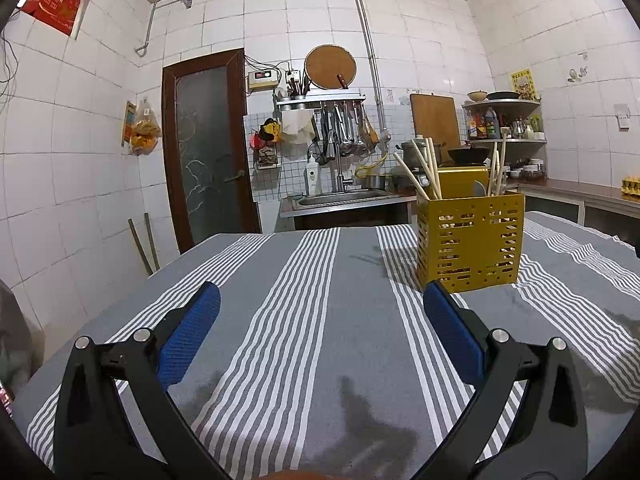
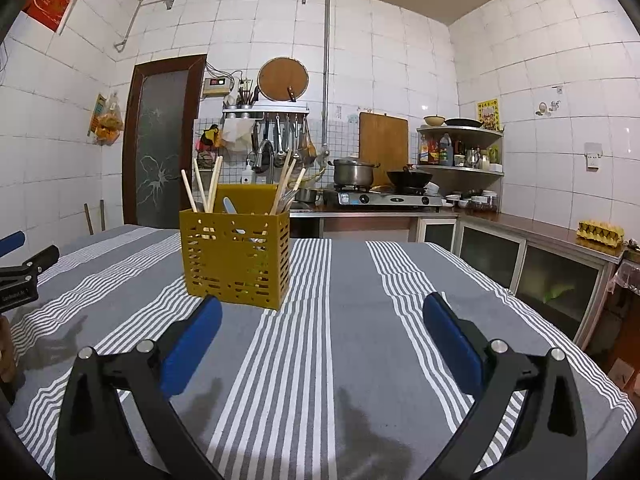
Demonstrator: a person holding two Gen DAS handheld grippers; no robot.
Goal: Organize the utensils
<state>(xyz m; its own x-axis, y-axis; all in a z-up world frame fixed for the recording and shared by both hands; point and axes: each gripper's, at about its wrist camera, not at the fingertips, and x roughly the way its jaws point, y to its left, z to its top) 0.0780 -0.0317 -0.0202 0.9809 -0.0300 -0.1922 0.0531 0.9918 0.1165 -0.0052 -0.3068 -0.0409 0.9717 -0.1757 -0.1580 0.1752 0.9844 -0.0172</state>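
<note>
A yellow perforated utensil holder [image 1: 470,242] stands upright on the grey striped tablecloth [image 1: 304,300], ahead and right of my left gripper [image 1: 322,300]. It holds several wooden chopsticks [image 1: 424,170] and a pale utensil. In the right wrist view the holder [image 2: 236,258] stands ahead and left of my right gripper [image 2: 322,304], with chopsticks [image 2: 208,186] sticking out of both sides. Both grippers are open and empty, low over the cloth. The left gripper also shows at the left edge of the right wrist view [image 2: 18,264].
The tablecloth [image 2: 352,320] covers the whole table. Behind it are a sink [image 1: 344,198], hanging ladles, a brown door [image 1: 208,148], a stove with a pot [image 2: 354,172] and wok, corner shelves, and a counter with an egg tray [image 2: 600,234] on the right.
</note>
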